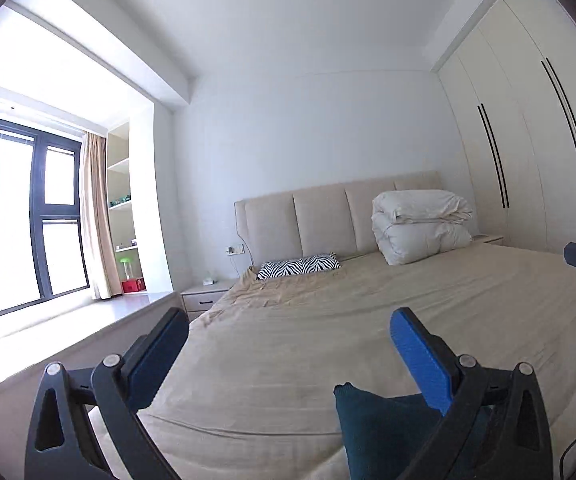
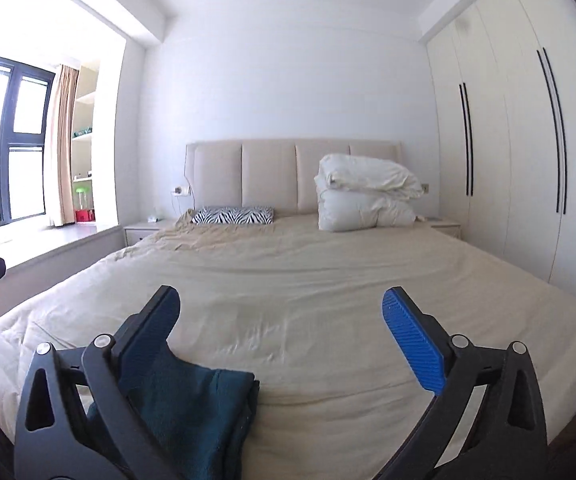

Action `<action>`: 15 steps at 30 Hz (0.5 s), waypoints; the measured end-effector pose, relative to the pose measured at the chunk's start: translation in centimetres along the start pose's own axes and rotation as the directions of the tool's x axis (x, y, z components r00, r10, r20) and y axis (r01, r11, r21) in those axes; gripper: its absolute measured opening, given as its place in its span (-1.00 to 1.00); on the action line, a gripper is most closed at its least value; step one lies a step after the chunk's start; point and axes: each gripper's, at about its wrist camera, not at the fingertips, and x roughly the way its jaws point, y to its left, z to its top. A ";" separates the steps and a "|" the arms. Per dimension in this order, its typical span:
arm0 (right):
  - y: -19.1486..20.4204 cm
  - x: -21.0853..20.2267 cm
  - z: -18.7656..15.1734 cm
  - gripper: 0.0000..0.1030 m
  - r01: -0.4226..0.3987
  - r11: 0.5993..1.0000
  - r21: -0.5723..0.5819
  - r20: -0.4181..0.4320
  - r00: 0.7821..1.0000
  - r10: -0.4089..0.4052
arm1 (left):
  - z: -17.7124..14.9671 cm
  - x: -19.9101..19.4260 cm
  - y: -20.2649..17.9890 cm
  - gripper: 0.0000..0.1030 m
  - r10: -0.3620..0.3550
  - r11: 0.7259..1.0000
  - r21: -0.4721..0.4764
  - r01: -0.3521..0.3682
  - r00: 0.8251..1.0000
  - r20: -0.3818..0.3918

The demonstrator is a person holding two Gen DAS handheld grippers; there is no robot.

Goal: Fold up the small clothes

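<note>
Both tools stand released, left gripper (image 1: 288,344) and right gripper (image 2: 279,320) empty; the folded dark teal knit garment (image 2: 191,412) lies on the beige sheeted bed (image 2: 308,280), lower left of the right wrist view.

One bed (image 2: 288,280) carries one folded dark teal garment (image 2: 191,408), one zebra-striped pillow (image 2: 233,216) and one folded white duvet (image 2: 364,196). Two nightstands (image 2: 141,230) flank the bed, and its headboard (image 2: 267,176) has four padded panels. There are two tongs: the left tongs (image 1: 288,344) and the right tongs (image 2: 281,320).
</note>
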 end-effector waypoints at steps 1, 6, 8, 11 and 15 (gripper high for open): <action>0.3 -0.9 1.0 1.00 0.008 1.000 -0.014 0.038 0.999 -0.007 | 0.9 -0.8 0.2 1.00 0.016 1.000 -0.009 -0.016 0.999 0.032; 1.5 -4.3 4.3 1.00 0.004 1.000 -0.011 0.154 0.988 -0.002 | 3.5 -1.2 1.0 1.00 -0.088 0.994 -0.068 0.087 0.996 -0.002; 1.9 -4.5 4.3 1.00 -0.024 1.000 0.014 0.148 0.989 0.022 | 2.9 -0.5 0.9 1.00 -0.082 0.993 -0.085 0.079 0.996 -0.037; 3.0 -3.1 3.2 1.00 -0.090 0.996 0.012 0.001 0.996 0.090 | 0.5 1.8 -0.1 1.00 -0.107 0.992 -0.084 0.092 0.975 -0.196; 5.4 -0.5 -1.3 1.00 -0.103 0.992 -0.068 -0.221 0.971 0.086 | -4.3 4.1 -1.8 1.00 -0.134 0.990 -0.094 0.104 0.899 -0.417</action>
